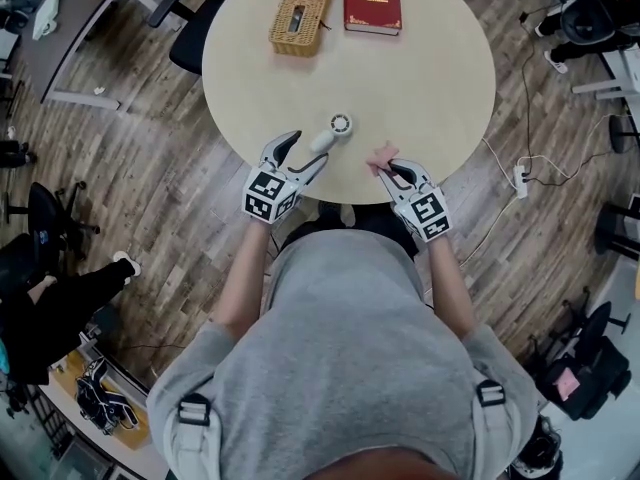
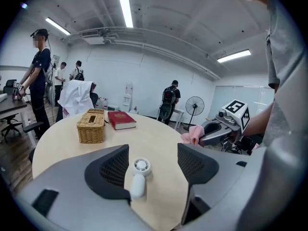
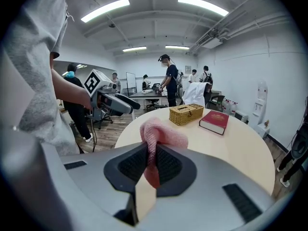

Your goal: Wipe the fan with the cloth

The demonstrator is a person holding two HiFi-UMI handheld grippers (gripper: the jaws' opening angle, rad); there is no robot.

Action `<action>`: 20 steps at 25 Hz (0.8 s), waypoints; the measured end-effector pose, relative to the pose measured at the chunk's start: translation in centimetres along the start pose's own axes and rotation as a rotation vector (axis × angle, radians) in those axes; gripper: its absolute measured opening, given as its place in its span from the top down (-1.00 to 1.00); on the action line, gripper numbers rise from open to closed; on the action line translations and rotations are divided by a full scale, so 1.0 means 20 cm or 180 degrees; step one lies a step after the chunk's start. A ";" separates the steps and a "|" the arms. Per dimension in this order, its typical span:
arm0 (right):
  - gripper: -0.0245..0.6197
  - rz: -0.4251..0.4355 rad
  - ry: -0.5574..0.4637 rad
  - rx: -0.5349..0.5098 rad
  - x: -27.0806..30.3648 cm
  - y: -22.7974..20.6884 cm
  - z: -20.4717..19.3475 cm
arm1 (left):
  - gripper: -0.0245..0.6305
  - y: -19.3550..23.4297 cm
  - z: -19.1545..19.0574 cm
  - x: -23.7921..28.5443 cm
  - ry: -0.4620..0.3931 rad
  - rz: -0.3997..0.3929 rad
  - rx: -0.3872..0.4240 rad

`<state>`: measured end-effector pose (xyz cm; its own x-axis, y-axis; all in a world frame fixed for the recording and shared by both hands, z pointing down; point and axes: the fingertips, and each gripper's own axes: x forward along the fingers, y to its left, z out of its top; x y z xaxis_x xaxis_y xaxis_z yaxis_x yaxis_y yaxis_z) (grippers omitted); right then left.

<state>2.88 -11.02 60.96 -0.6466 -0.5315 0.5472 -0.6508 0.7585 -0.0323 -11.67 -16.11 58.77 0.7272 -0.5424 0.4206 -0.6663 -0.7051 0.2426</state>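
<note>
The small white fan (image 1: 333, 133) lies flat by the near edge of the round table (image 1: 430, 78), handle toward the wide-open left gripper (image 1: 303, 151), head pointing away and seemingly face-up, while the right gripper (image 1: 392, 173) pinches the pink cloth (image 1: 380, 155).

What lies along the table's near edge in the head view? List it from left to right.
left tool → fan → pink cloth → right tool, which grips the pink cloth
</note>
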 end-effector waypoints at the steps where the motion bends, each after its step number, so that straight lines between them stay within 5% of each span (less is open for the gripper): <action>1: 0.80 0.0016 0.0007 0.0012 0.01 -0.01 0.00 | -0.04 0.00 0.00 0.02 0.0023 -0.0002 -0.0001; 10: 0.80 0.0174 0.0106 0.0112 0.11 -0.16 -0.09 | -0.06 0.06 -0.10 0.27 0.0342 -0.0004 0.0016; 20: 0.79 0.0339 0.0175 0.0359 0.26 -0.35 -0.24 | -0.10 0.15 -0.28 0.65 0.0797 0.0013 0.0327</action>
<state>6.01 -17.26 68.04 -0.6936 -0.4264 0.5806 -0.6222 0.7608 -0.1845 -5.02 -22.75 69.79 0.6527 -0.4245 0.6276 -0.6395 -0.7528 0.1559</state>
